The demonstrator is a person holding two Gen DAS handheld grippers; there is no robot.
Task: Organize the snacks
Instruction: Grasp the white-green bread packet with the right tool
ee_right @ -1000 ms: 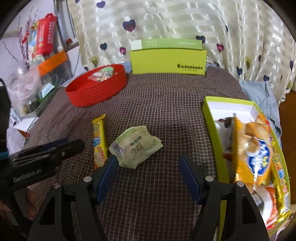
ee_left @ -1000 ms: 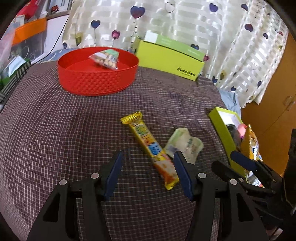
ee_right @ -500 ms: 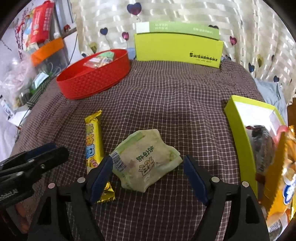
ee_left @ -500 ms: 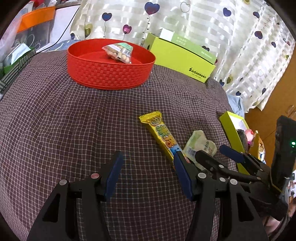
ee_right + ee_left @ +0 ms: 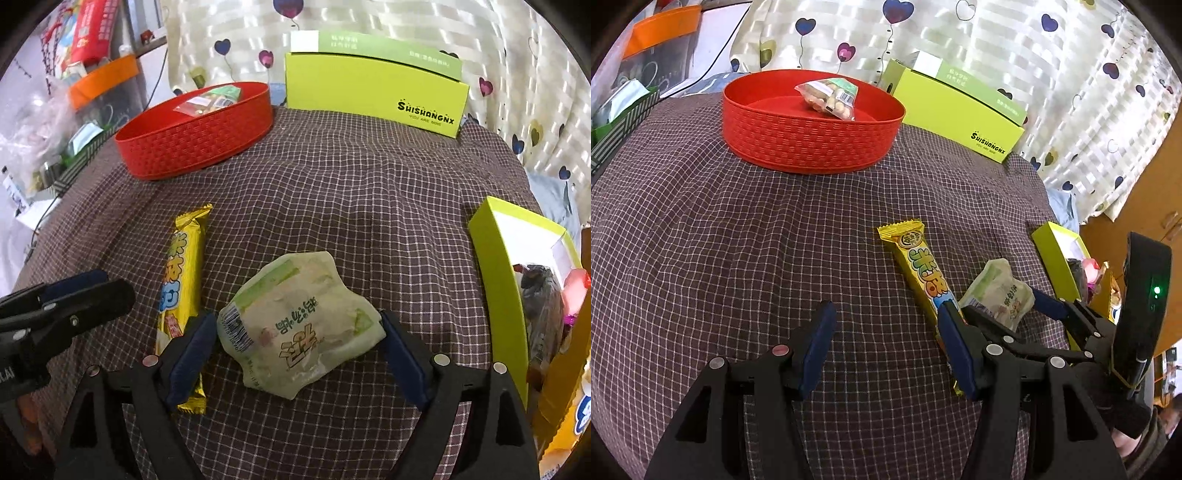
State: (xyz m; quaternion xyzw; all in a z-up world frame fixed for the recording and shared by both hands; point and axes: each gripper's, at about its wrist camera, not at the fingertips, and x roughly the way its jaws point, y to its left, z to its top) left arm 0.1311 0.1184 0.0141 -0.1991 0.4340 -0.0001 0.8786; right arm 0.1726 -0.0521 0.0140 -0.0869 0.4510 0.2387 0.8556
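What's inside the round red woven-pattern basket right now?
One clear packet of pale nuts with a green label lies inside the round red basket. Its near wall hides part of the floor, so anything lying there is unseen.

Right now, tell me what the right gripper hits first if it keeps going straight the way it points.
Most likely the pale green snack packet: it lies between the right gripper's open jaws, apparently untouched. Past it is only checked tablecloth; depth is uncertain.
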